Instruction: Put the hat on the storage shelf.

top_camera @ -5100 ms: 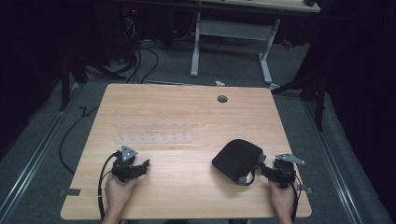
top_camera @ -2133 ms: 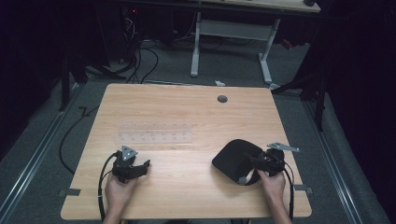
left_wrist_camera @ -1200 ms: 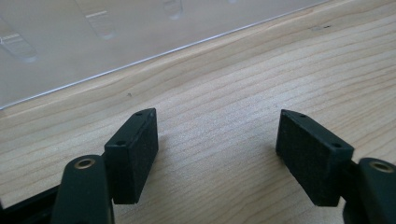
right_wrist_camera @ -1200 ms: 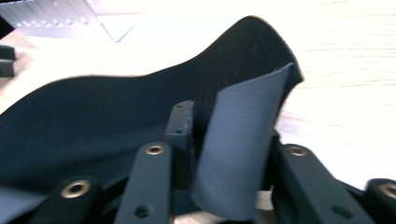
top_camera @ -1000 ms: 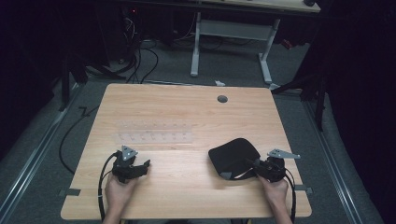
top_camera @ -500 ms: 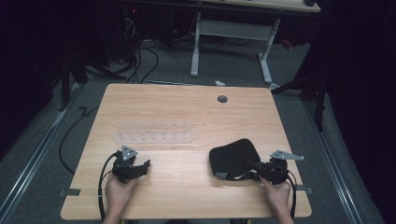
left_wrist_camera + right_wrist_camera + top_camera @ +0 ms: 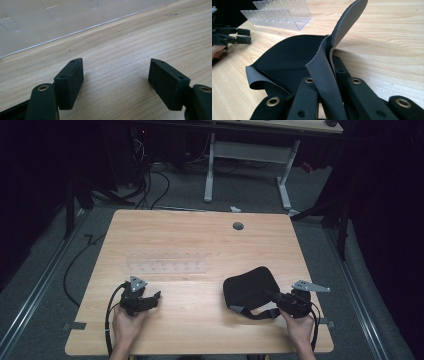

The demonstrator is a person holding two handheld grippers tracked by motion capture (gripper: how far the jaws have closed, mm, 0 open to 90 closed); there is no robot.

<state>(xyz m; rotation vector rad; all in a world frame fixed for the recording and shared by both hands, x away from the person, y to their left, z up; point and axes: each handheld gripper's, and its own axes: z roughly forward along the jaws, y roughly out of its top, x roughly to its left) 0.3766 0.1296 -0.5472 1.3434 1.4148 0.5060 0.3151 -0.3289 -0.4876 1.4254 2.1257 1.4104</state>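
A black flexible pad with a grey underside lies on the right half of the wooden table. My right gripper is at its near right edge, shut on that edge. In the right gripper view the pinched edge of the pad stands up and curls between the jaws of the right gripper, showing the grey side. My left gripper rests on the table at the front left. It is open, and the left gripper has bare wood between its jaws.
A clear plastic slotted rack lies just beyond the left gripper, also visible as the rack and the rack. A round cable hole is near the table's far edge. Cables and another desk's legs stand on the floor behind.
My right gripper moved left to the pad, shut on its near edge and lifted it, so the pad shifted slightly and its edge curls up. The left gripper stayed still.
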